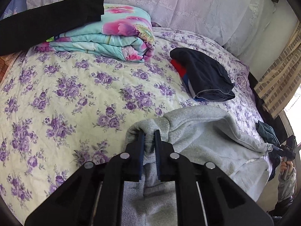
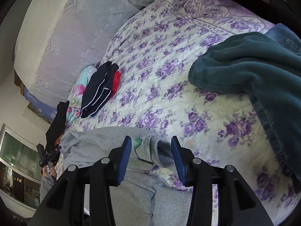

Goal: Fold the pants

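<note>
Light grey sweatpants [image 1: 203, 137] lie on the floral bed cover [image 1: 75, 94] near its front edge. My left gripper [image 1: 149, 134] is shut on a ribbed cuff of the grey pants [image 1: 139, 127] and holds it bunched between the fingers. In the right wrist view the grey pants [image 2: 97, 141] stretch to the left. My right gripper [image 2: 151, 141] is open, with the waistband and its label [image 2: 148, 146] lying between the fingers. The left gripper also shows at the far left of the right wrist view [image 2: 49, 155].
A folded dark navy garment over a red one [image 1: 205, 75] lies mid-bed. A folded floral quilt [image 1: 112, 37] with black cloth [image 1: 47, 22] on it lies at the back. A teal fleece and denim pile [image 2: 263, 79] lies to the right. Lace pillows [image 1: 188, 5] line the headboard.
</note>
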Demonstrator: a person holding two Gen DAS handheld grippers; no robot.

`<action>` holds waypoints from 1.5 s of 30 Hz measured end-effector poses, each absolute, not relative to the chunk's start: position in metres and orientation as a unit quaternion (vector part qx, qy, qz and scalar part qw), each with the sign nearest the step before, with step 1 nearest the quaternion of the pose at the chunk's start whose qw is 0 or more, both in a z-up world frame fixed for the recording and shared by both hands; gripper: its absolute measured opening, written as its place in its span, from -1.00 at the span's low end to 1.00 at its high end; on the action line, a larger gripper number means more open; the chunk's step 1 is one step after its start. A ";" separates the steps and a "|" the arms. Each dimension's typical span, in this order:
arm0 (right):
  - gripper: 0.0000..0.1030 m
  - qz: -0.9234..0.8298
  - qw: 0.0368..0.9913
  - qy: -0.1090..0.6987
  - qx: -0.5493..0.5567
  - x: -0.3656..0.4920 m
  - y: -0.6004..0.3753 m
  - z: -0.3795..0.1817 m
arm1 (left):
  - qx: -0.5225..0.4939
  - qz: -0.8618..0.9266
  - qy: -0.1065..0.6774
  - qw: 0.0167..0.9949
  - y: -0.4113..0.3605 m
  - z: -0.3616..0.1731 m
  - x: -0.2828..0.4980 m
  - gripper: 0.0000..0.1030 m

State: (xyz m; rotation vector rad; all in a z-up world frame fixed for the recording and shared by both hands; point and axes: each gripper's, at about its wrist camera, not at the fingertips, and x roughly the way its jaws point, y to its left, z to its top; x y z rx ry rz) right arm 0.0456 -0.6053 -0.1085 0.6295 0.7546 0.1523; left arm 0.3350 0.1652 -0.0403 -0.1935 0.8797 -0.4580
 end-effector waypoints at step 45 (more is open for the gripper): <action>0.20 0.090 0.804 0.286 0.513 -0.091 -0.585 -0.177 | 0.026 -0.254 0.395 0.882 0.126 -0.052 0.156 -0.07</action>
